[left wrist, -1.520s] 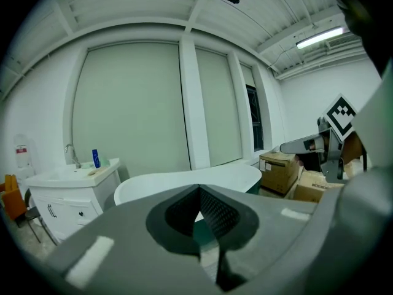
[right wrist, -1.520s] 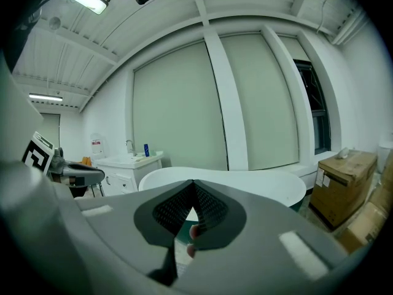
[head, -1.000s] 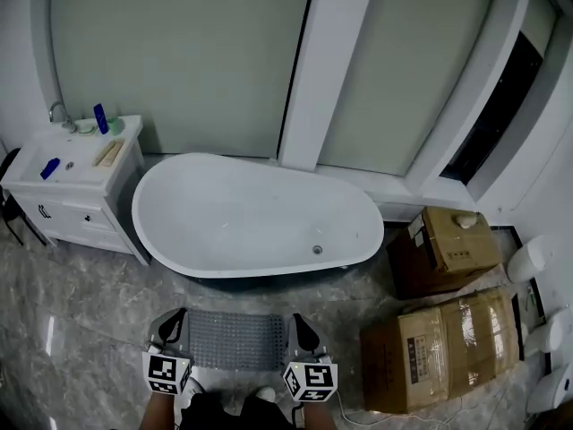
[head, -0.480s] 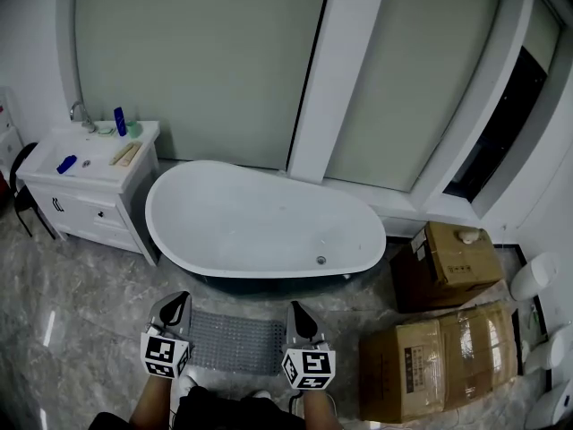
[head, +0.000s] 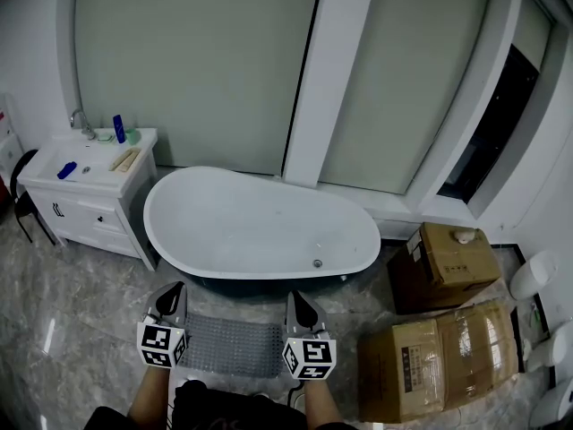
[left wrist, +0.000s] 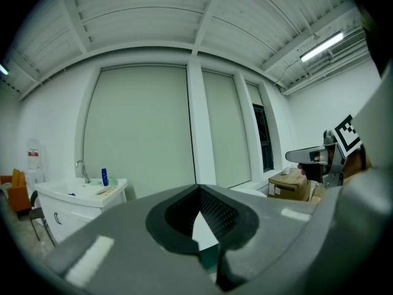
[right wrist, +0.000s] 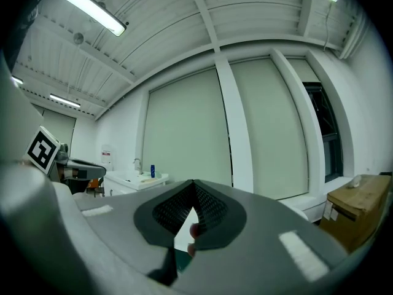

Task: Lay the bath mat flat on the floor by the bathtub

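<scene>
Since the bath mat lies flat on the veined stone floor, along the near side of the oval white bathtub, the laying looks done. Your left gripper and right gripper are both clenched and empty, 1 at each end. The mat is grey, studded and rectangular; next, check its corners.
</scene>
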